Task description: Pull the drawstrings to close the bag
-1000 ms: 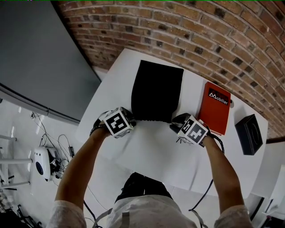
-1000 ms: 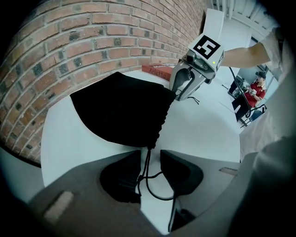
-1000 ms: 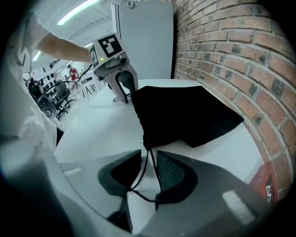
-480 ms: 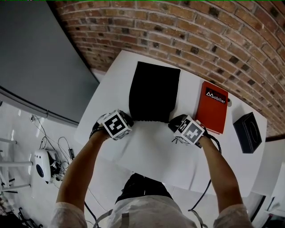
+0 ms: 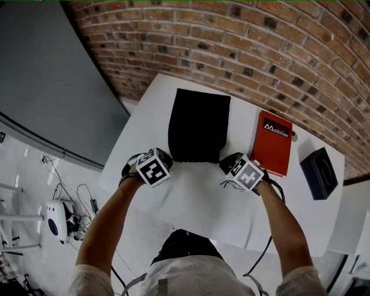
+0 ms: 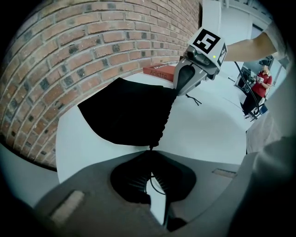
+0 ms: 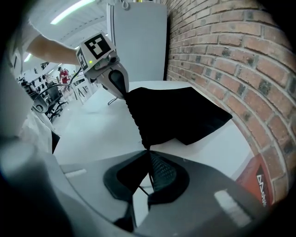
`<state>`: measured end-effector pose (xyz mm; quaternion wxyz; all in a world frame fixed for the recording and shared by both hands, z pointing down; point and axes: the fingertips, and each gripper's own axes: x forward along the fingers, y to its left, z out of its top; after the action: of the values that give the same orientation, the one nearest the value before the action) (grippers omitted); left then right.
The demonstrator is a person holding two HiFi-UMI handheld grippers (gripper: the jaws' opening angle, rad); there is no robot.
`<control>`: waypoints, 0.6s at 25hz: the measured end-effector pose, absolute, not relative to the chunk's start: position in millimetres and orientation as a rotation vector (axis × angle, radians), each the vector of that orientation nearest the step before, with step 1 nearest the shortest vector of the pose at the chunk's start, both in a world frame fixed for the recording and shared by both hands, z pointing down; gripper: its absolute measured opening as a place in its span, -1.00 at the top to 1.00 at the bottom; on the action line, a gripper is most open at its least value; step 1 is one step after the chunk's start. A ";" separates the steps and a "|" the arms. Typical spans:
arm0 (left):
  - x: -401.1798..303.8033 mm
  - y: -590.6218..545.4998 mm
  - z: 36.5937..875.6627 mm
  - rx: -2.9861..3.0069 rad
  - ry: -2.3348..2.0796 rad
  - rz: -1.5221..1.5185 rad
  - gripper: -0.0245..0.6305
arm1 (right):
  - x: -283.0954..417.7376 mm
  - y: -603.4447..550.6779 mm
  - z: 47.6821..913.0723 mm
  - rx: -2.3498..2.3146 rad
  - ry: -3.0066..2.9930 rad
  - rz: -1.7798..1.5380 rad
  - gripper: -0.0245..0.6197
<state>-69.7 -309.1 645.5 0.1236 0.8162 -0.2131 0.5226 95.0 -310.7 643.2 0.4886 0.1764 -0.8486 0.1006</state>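
A black bag [image 5: 199, 124] lies flat on the white table [image 5: 191, 199], with its near edge all bunched up. The left gripper [image 6: 150, 149] is at the bag's left corner. Its 2 jaws have just been closing and now pinch a thin string [image 6: 157, 187]. The right gripper [image 7: 148, 150] is at the right corner. Its jaws have just been closing too and pinch the other string [image 7: 143, 190]. A red book [image 5: 273, 143] lies beside the bag.

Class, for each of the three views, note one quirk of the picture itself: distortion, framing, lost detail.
Head view: the brick wall bows in a wide-angle curve; the black bag is a flat patch without detail. Left gripper view: black corners round the frame; the table is evenly lit. Right gripper view: same round frame; a ceiling light strip glares.
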 end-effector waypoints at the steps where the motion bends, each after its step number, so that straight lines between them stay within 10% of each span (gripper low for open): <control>1: -69.2 -311.3 641.8 2.390 -0.631 1.529 0.91 | 95.6 -312.0 640.0 0.437 -2.065 0.241 0.90; 15: -61.7 -352.6 562.1 2.548 -0.823 1.526 0.91 | 106.2 -342.9 571.7 0.578 -2.096 0.091 0.90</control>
<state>-61.7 -352.6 562.1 0.0297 0.8263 -0.2670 0.4950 106.2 -342.9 571.7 0.4644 0.2353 -0.8530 0.0370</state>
